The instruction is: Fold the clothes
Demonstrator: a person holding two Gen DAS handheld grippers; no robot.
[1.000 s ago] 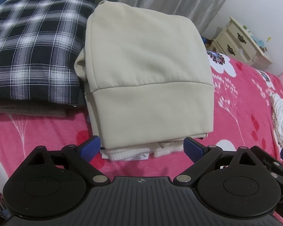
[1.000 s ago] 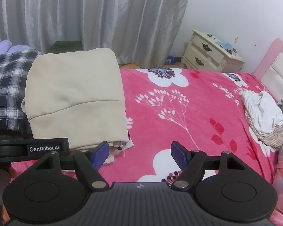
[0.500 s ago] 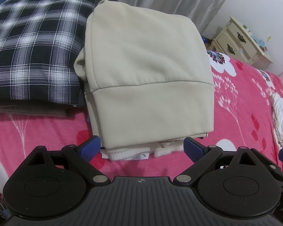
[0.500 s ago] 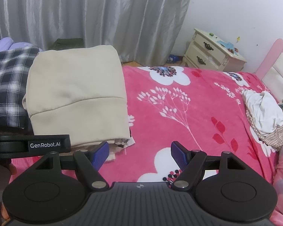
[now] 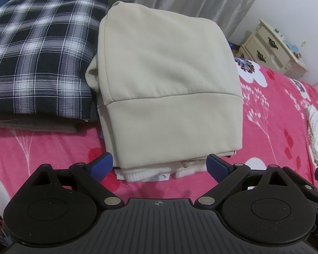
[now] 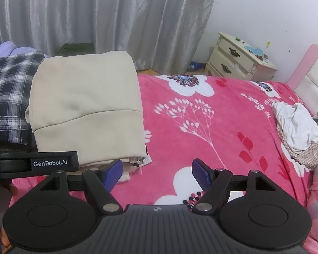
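1. Under the folded cream garment [image 5: 169,80], white ribbed fabric [image 5: 146,172] pokes out, mostly hidden.
2. The white bundle [image 6: 296,127] is cut off in the left view.
3. "GenRobot.AI" is printed on the left gripper [image 5: 160,167].
4. Both it and the right gripper [image 6: 156,172] are spread, pinching nothing.
5. The garment lies on the pink bed [image 6: 201,131], beside plaid cloth [image 5: 38,53].

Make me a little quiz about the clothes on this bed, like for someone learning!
1. True or false: the cream sweatshirt is already folded.
2. What lies right beside it, toward the curtain side? A) black-and-white plaid garment B) a towel C) jeans
3. Are the left gripper and right gripper holding anything?

Key:
1. True; it sits on a folded white garment.
2. A.
3. No, both are open and empty. A crumpled white garment waits unfolded on the pink floral blanket.
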